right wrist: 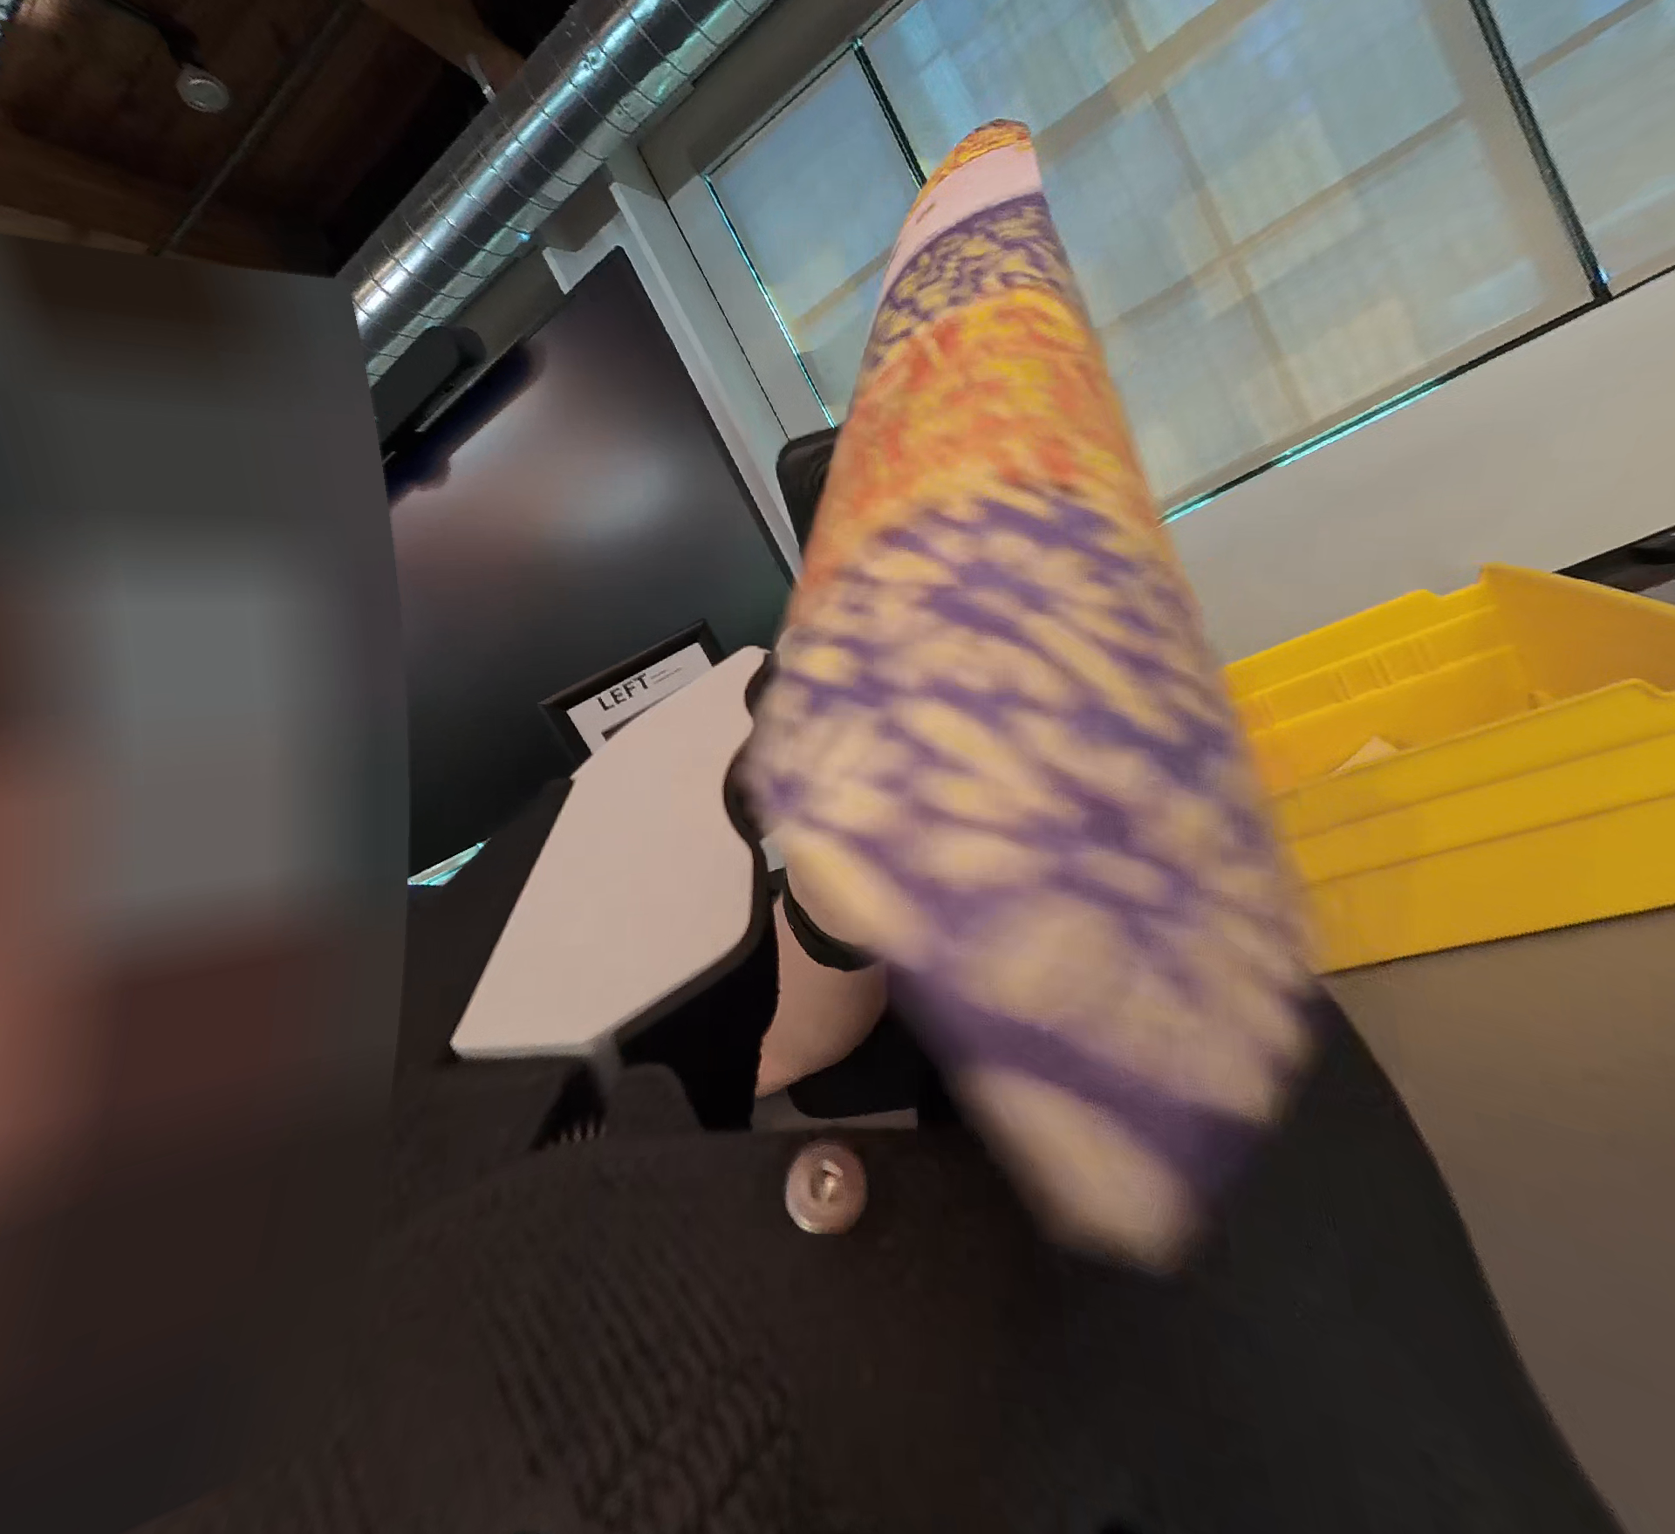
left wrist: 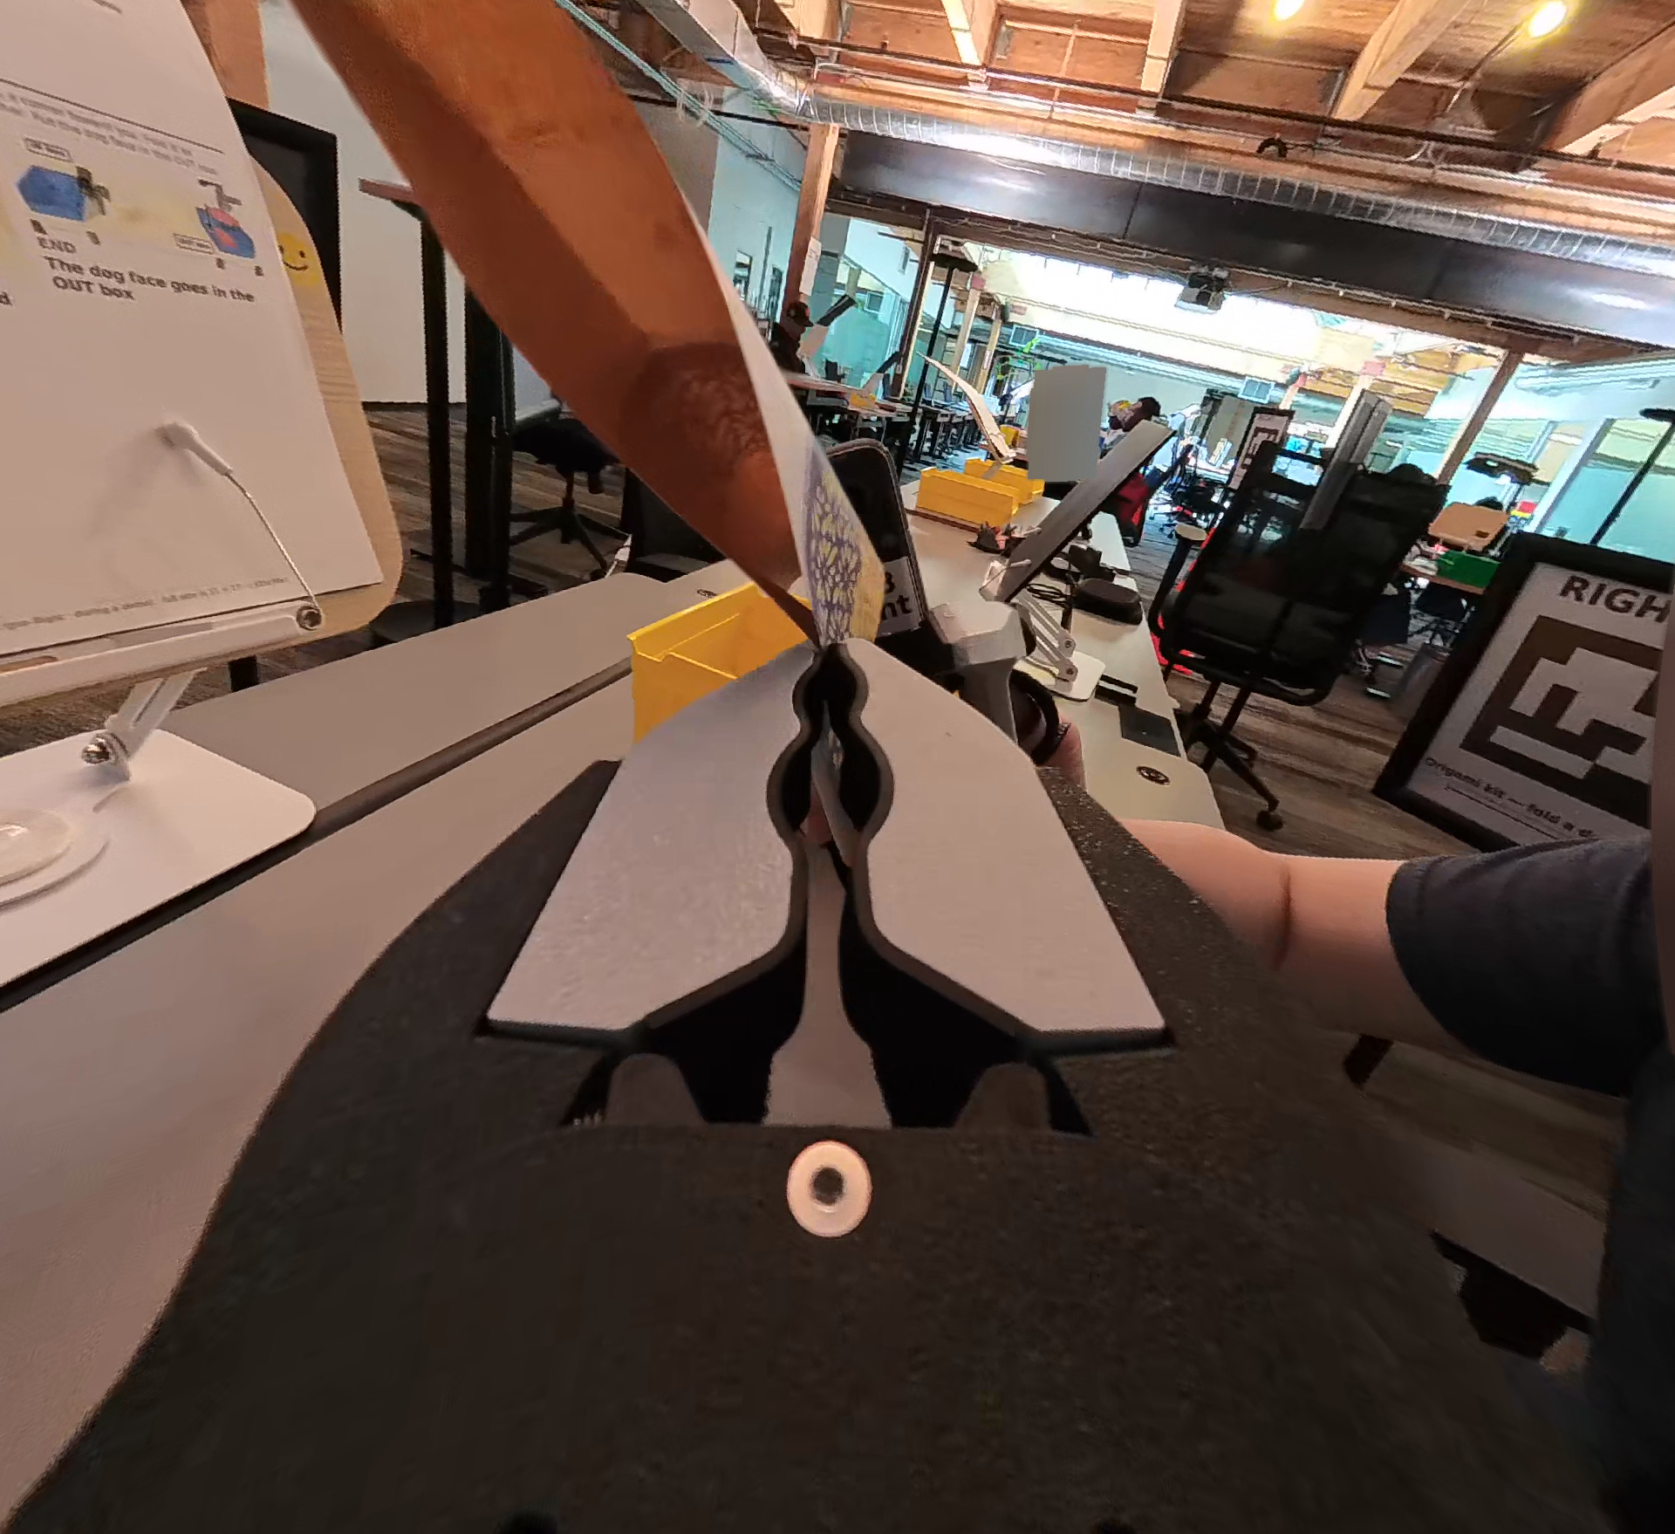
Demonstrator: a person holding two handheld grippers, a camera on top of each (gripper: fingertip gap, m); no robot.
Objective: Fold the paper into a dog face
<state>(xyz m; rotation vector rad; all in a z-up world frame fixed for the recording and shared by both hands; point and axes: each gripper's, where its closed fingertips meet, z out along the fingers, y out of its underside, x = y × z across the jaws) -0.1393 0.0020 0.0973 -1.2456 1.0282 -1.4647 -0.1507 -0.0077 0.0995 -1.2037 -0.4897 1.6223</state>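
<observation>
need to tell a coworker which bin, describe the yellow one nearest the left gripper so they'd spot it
On the grey table, look just past the left gripper and the paper it pinches. The yellow bin sits there, apart from the other yellow bins on the farther desk.

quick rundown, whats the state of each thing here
left gripper: shut on paper
paper: held up off the table, folded, brown side showing in the left wrist view, purple and yellow pattern in the right wrist view
right gripper: mostly hidden by the paper, open or shut cannot be told
yellow bin: on the table, open top, something pale inside
instruction sheet: propped on a stand
</observation>
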